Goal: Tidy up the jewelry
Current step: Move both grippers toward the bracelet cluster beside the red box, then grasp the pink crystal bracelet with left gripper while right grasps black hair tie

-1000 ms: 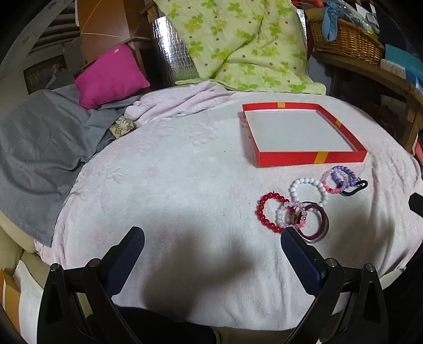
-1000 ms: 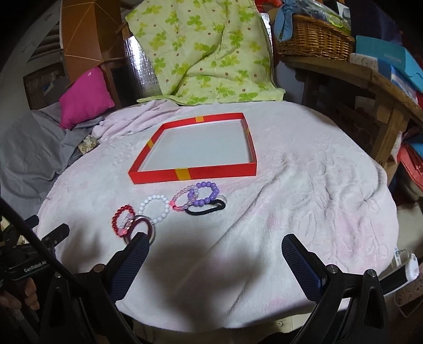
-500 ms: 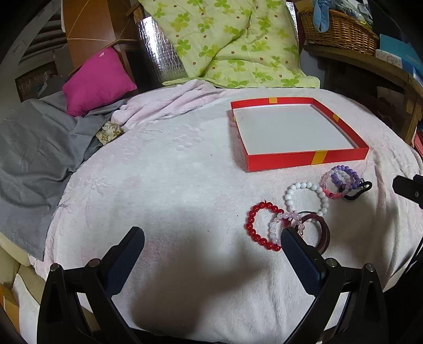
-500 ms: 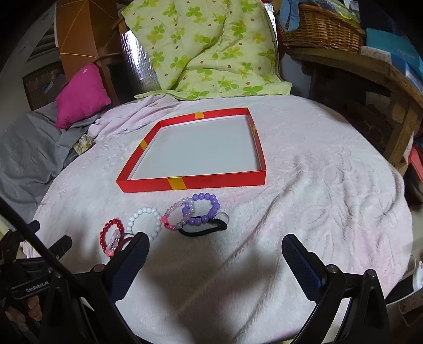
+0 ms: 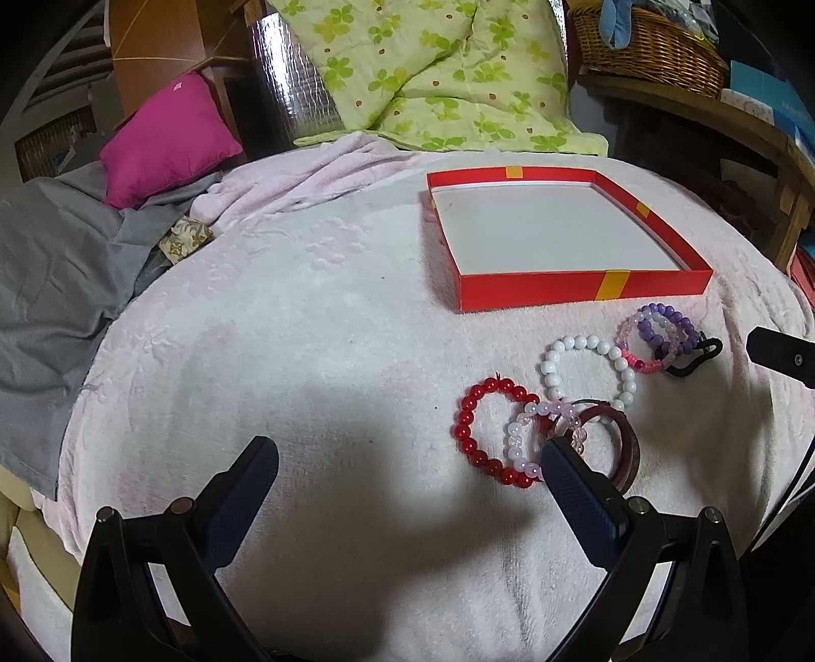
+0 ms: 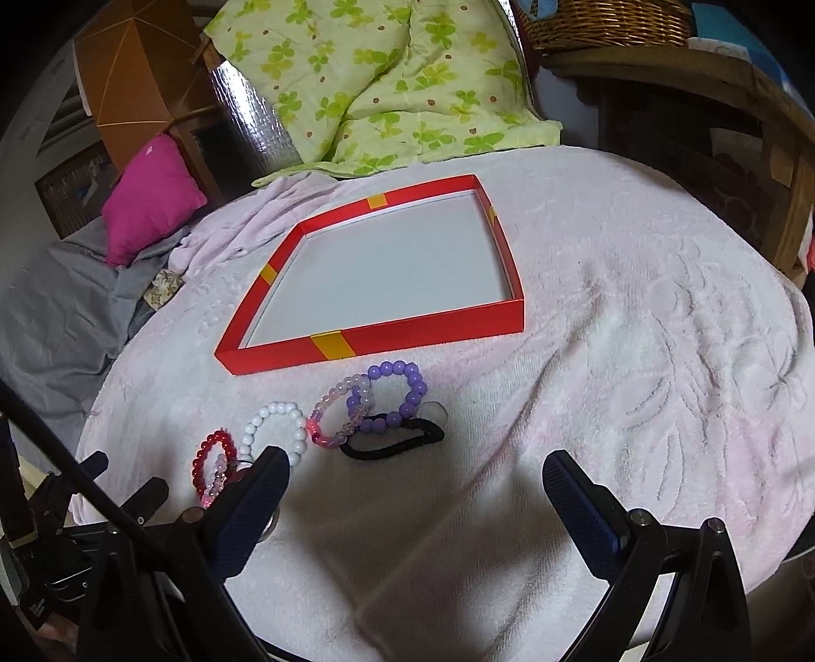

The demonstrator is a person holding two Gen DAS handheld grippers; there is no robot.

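A shallow red tray [image 5: 586, 290] [image 6: 407, 333] with a white floor lies empty on the pink blanket. In front of it lie several bracelets: a red bead one [image 5: 466, 433] [image 6: 201, 458], a white bead one [image 5: 552, 356] [image 6: 275, 410], a pale pink one [image 5: 514, 438], a dark bangle [image 5: 629, 448], a pink-clear one [image 6: 326, 407], a purple one [image 5: 662, 318] [image 6: 407, 379], and a black hair tie [image 5: 698, 359] [image 6: 397, 445]. My left gripper [image 5: 407, 463] is open and empty, its right finger beside the bangle. My right gripper [image 6: 415, 478] is open and empty just in front of the hair tie.
A green floral quilt [image 5: 433, 76] and a magenta pillow [image 5: 163, 137] lie behind the blanket. A grey cloth [image 5: 46, 285] hangs at the left. A wooden shelf with a wicker basket [image 5: 652, 46] stands at the right. The blanket [image 6: 662, 356] spreads to the right of the tray.
Both grippers have moved forward toward the bracelets and the tray. The jewelry has not moved. Both stay open.
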